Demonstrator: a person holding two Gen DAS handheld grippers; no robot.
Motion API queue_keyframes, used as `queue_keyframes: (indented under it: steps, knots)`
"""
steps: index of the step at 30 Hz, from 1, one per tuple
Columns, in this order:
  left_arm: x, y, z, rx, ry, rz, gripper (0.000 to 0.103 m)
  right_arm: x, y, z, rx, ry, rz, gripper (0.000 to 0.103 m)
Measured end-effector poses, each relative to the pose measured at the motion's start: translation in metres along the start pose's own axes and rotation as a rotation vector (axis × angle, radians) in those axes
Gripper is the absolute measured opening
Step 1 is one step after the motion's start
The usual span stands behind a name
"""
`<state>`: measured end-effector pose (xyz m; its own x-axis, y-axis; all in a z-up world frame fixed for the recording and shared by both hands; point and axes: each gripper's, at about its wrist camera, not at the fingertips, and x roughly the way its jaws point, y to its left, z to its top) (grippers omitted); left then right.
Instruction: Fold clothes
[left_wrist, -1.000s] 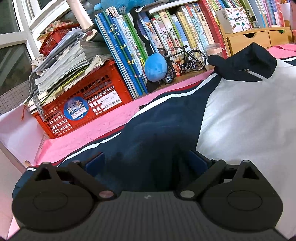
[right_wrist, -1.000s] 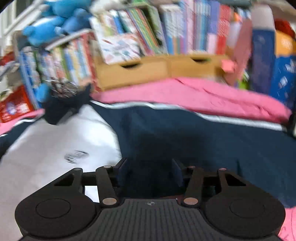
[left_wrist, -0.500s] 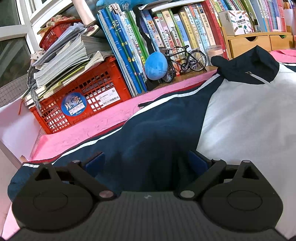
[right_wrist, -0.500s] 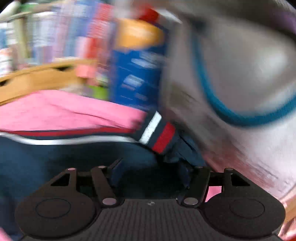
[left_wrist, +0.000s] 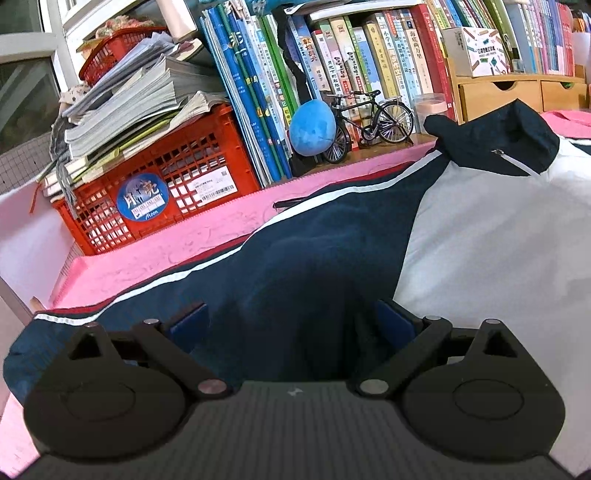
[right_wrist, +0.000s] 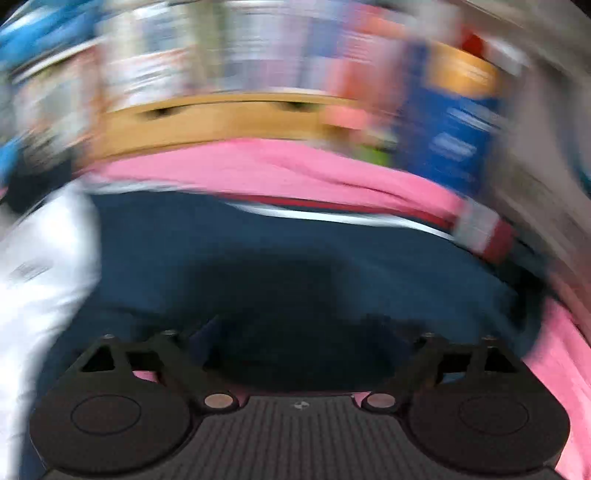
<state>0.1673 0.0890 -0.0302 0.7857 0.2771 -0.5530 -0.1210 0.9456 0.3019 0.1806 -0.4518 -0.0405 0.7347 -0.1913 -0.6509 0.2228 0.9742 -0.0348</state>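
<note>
A navy and white jacket (left_wrist: 461, 236) lies spread on a pink cloth (left_wrist: 155, 254), collar toward the bookshelf. My left gripper (left_wrist: 291, 317) is open, its blue pads straddling the navy sleeve (left_wrist: 280, 266) near the shoulder. The right wrist view is badly blurred. There my right gripper (right_wrist: 306, 343) is open wide over the other navy sleeve (right_wrist: 295, 251), whose red and white cuff (right_wrist: 484, 232) lies far right.
A red crate (left_wrist: 155, 192) stacked with papers, upright books (left_wrist: 258, 92), a blue ball (left_wrist: 312, 129), a model bicycle (left_wrist: 373, 122) and wooden drawers (left_wrist: 517, 92) line the back. Blurred drawers (right_wrist: 221, 122) and a blue box (right_wrist: 450, 129) show in the right wrist view.
The left gripper has barely moved, drifting slightly back. The right gripper swung right toward the cuff, then back left, and its jaws have opened wider.
</note>
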Motion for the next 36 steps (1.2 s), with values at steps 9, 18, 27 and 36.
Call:
queue_keyframes:
  steps: [9,18,27,36]
  knots:
    - [-0.007,0.003,0.001,-0.024,0.025,-0.004,0.100,-0.035,-0.017,-0.001,0.082,-0.038,0.088,0.082]
    - [-0.051,-0.012,-0.009,-0.028,0.093,-0.129,0.098,-0.060,0.083,0.011,-0.165,-0.139,0.254,0.097]
    - [-0.069,0.011,-0.028,-0.025,0.065,-0.011,0.101,-0.003,0.022,0.003,0.033,0.011,0.078,0.103]
    - [-0.025,0.170,-0.063,-0.414,0.163,0.377,0.100,-0.036,0.070,-0.022,-0.265,-0.119,-0.028,0.103]
